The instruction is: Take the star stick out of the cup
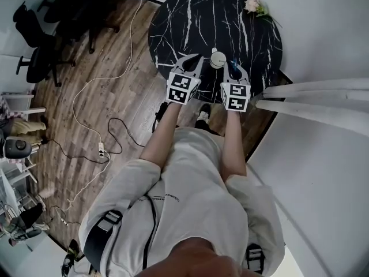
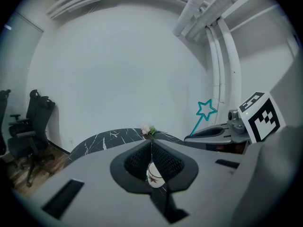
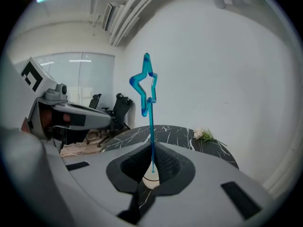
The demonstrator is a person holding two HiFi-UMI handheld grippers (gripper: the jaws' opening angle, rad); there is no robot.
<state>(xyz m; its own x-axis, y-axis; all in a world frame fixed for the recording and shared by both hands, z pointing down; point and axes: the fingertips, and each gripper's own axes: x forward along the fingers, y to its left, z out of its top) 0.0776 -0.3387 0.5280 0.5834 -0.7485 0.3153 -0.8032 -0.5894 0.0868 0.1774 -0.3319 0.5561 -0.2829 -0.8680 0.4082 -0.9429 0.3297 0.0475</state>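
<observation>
Right gripper view, translucent blue star stick [image 3: 151, 117] upright, pinched by right hand-held gripper [image 3: 152, 150], left hand-held gripper [image 2: 151, 148] closed

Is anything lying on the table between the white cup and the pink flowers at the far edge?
Nothing: the head view shows only bare black marble tabletop between the small white cup and the pink flower sprig.

Round blk marble-look table [image 1: 190, 22] w/ white veins, standing on brown wood-plank floor [image 1: 115, 97], small white cup [image 1: 217, 58] on it nr the near edge, pink flower sprig w/ green leaves [image 1: 253, 6] at far-right rim, well apart
</observation>
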